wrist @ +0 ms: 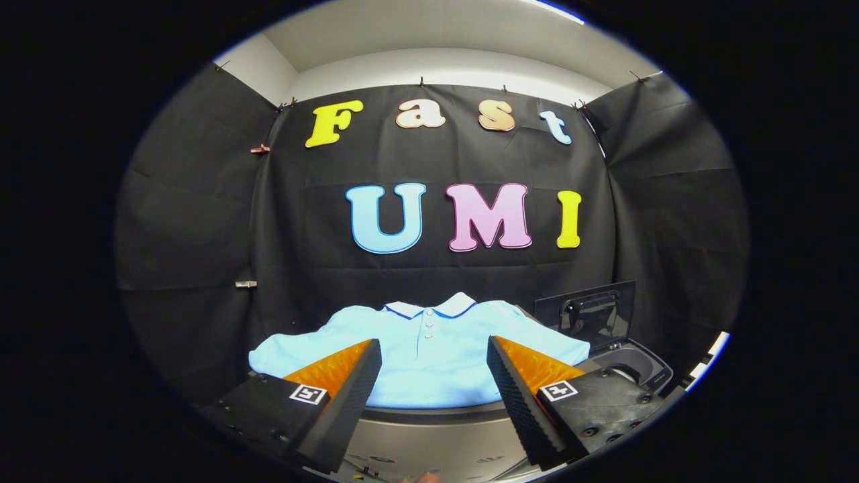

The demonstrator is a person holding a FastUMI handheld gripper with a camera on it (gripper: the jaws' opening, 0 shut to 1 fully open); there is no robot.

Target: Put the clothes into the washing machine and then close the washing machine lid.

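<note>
Light blue cloth is what you see straight ahead in the gripper view: a polo shirt (429, 355) with a white collar edged in darker blue, laid flat and face up, its button placket running down the middle and both short sleeves spread out to the sides. It lies on a pale grey worktop (436, 436), just ahead of your claw (434, 365), and its lower hem sits at the near edge of that surface.

Your claw is released: the two fingers stand well apart, with nothing pressed between them. The shirt's body shows in the gap between the fingers, but neither finger touches it as far as you can tell from this angle.

Off to the right of the shirt, beyond the right finger, you have the washing machine (634, 369), a dark unit with its tub opening visible. Its lid (590, 312) is raised and stands upright behind the opening, near the black cloth wall (201, 235). The shirt's right sleeve reaches close to the machine.
</note>
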